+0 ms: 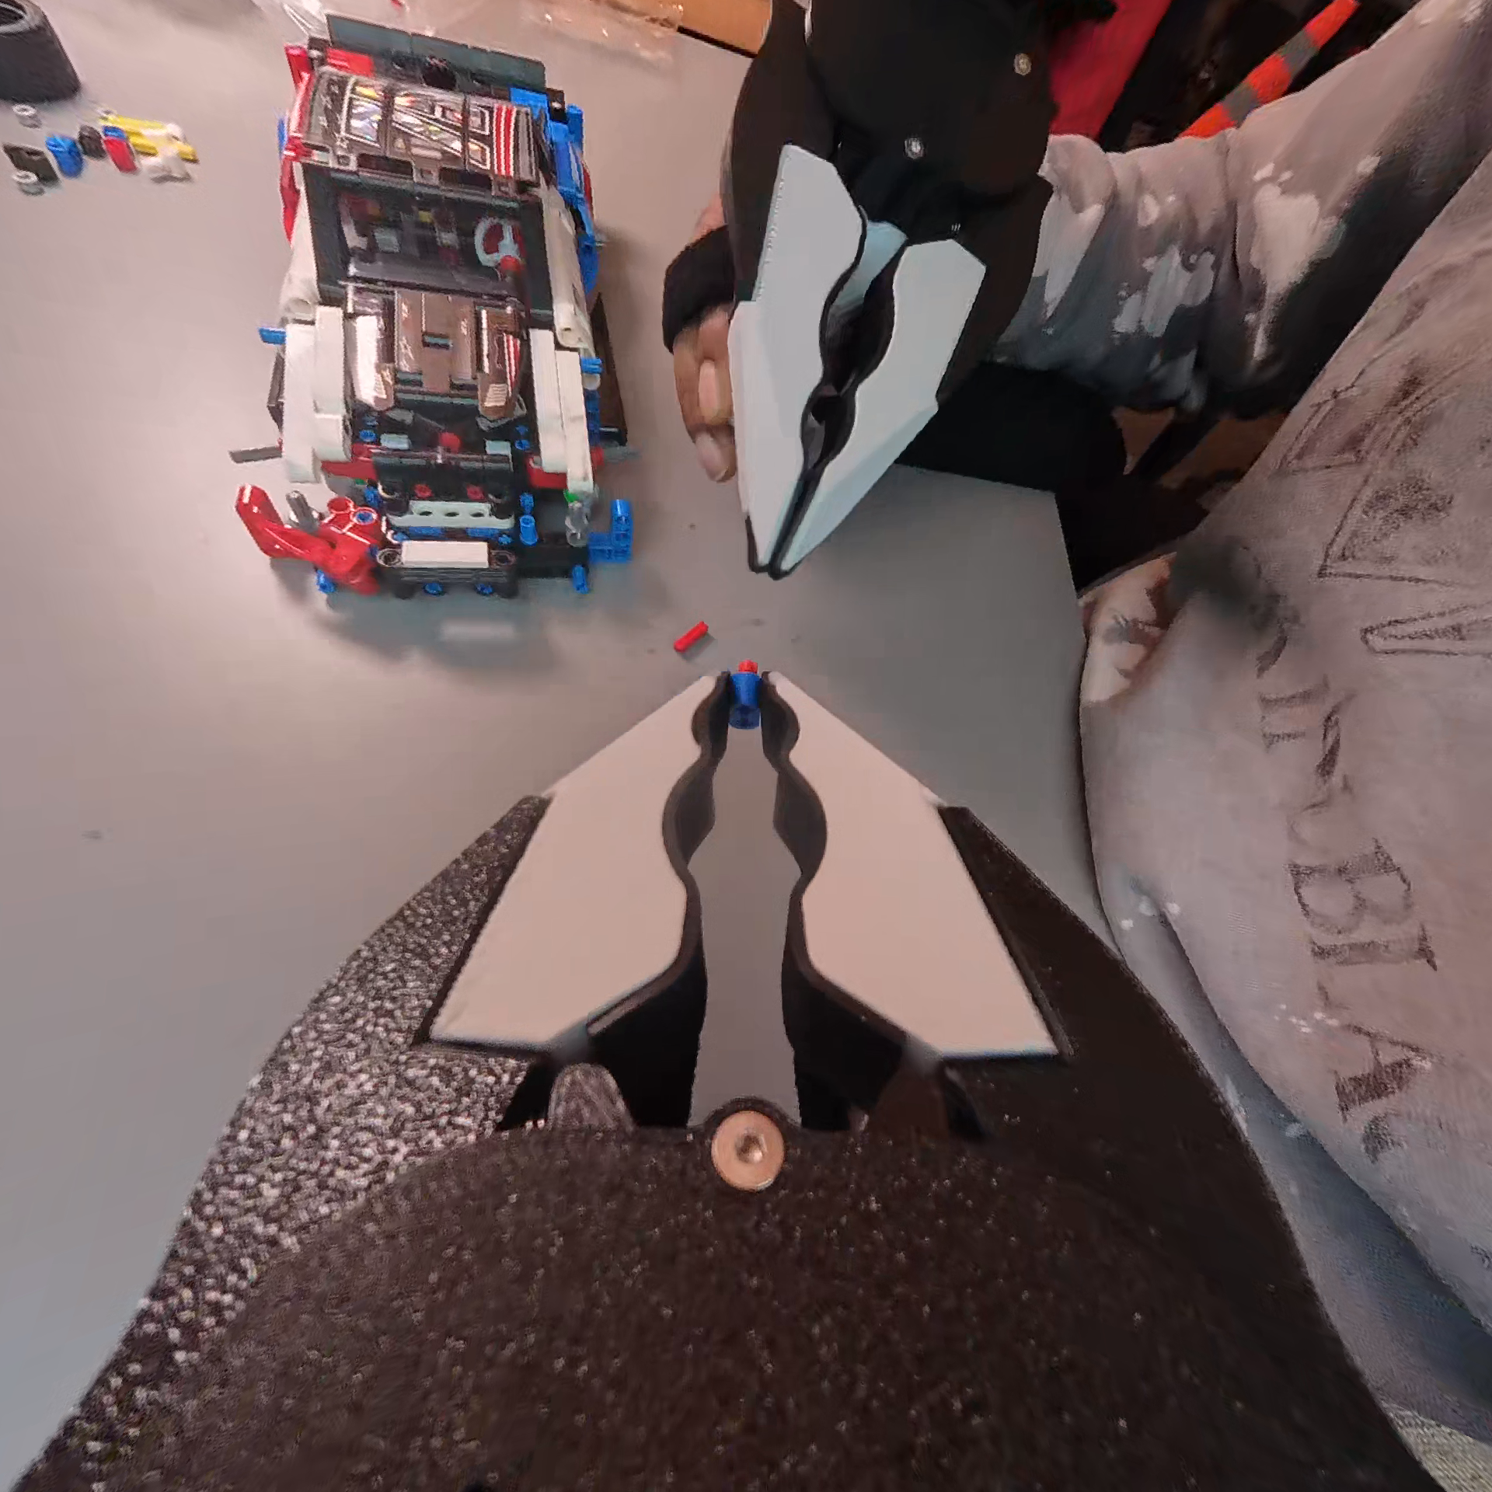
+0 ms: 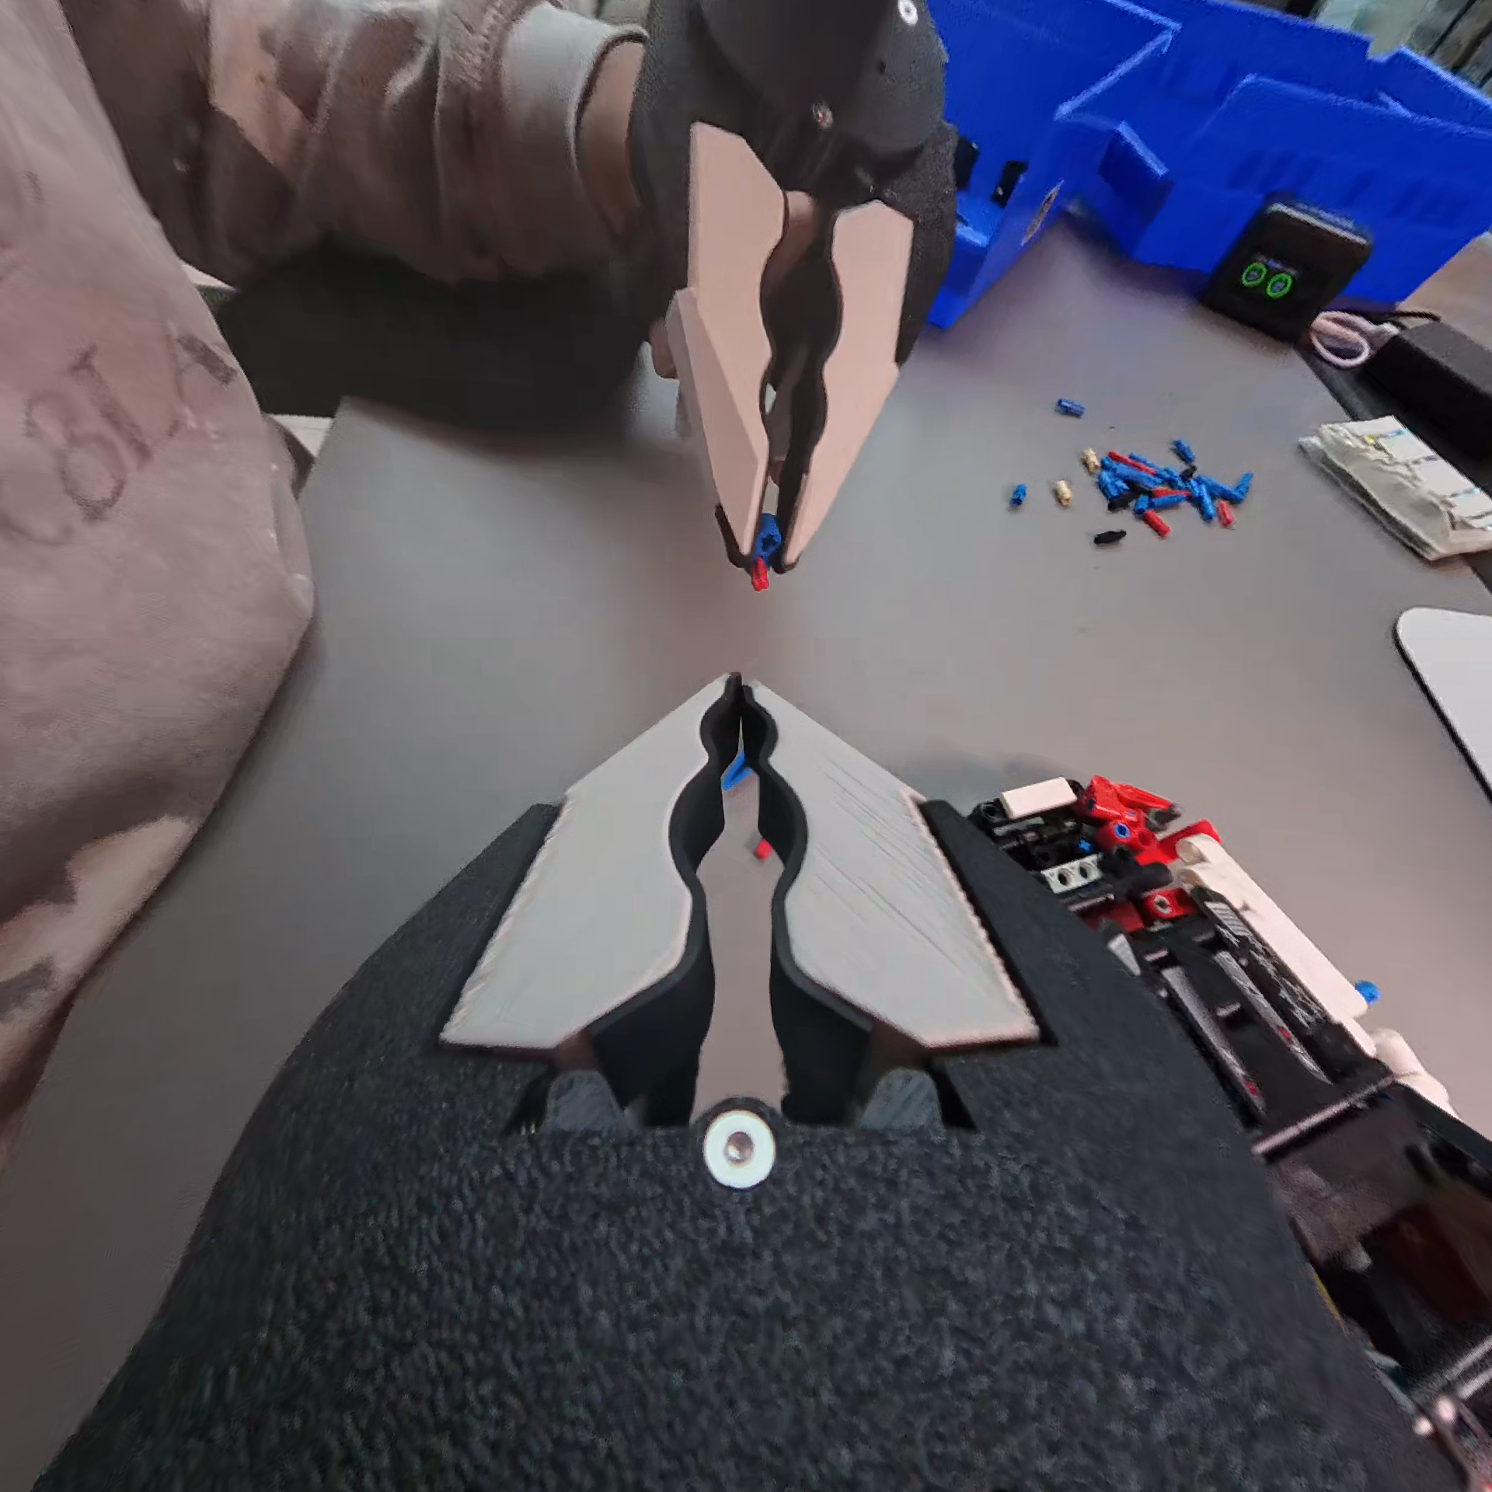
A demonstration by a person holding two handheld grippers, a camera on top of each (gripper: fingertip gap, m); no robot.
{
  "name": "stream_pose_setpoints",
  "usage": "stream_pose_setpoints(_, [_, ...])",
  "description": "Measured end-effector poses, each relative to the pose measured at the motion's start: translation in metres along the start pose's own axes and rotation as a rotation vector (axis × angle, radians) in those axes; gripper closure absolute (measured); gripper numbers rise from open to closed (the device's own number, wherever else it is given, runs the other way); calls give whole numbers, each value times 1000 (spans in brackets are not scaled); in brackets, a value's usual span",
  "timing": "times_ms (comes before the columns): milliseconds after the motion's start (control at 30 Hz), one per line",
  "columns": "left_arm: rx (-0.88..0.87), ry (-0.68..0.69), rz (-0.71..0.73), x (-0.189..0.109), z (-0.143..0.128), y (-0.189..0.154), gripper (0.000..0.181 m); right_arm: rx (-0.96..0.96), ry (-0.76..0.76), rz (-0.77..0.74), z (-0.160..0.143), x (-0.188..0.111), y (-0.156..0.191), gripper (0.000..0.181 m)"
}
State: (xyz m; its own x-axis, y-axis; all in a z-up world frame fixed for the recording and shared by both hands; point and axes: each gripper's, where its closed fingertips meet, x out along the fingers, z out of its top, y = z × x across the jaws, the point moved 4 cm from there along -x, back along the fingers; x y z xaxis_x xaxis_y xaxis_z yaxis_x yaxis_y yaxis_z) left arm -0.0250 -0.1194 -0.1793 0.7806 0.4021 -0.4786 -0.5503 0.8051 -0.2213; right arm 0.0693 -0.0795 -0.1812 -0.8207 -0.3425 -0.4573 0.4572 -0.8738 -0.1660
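My left gripper [image 1: 744, 686] is shut on a small blue connector [image 1: 743, 696] with a red pin [image 1: 748, 667] sticking out of its tip, held just above the grey table [image 1: 202, 767]. It also shows in the right wrist view [image 2: 763, 557], with the connector [image 2: 767, 537] and pin [image 2: 759, 575]. My right gripper [image 2: 739, 686] is shut, tips together, hovering a short way from the left one; it also shows in the left wrist view [image 1: 767, 565]. A blue bit [image 2: 736, 775] shows in its gap; I cannot tell if it is pinched. A loose red pin [image 1: 690, 636] lies between the grippers.
A brick-built toy car [image 1: 436, 323] stands left of the grippers and also shows in the right wrist view [image 2: 1171, 912]. A pile of small loose pins [image 2: 1163, 492], blue bins [image 2: 1211, 161], a black device with green lights [image 2: 1284, 266] and a booklet [image 2: 1405, 484] lie farther off. Small parts [image 1: 105, 149] and a tyre [image 1: 32, 56] sit far left. One gripper's finger ends stand about 4 cm off the other's.
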Motion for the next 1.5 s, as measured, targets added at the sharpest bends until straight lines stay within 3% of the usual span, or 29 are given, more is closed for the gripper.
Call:
stream_pose_setpoints(67, [-24, -24, -17, 1, 1, 1, 176, 11, -18, -37, 4, 1, -7, 181])
stream_pose_setpoints(200, [-22, -35, -50, 6, -1, -5, 176, -51, -17, -18, 13, 15, 6, 159])
stream_pose_setpoints(333, [-29, -58, -102, 9, 0, -13, 176, -67, -32, -6, 13, 17, 9, 167])
stream_pose_setpoints(633, [-322, -211, -332, 3, 10, -14, 176, -286, -78, -148, 28, 13, 14, 174])
stream_pose_setpoints(900, [-493, -228, -443, 6, 9, -12, 176, -375, -88, -186, 30, 10, 18, 177])
stream_pose_setpoints(1200, [-580, -232, -528, 7, 7, -13, 177, -342, -107, -142, 30, 13, 21, 178])
stream_pose_setpoints(1333, [-553, -253, -530, 3, 10, -15, 168, -308, -123, -143, 33, 11, 17, 179])
stream_pose_setpoints(1500, [-490, -234, -499, 2, 10, -17, 177, -317, -136, -147, 36, 11, 18, 179])
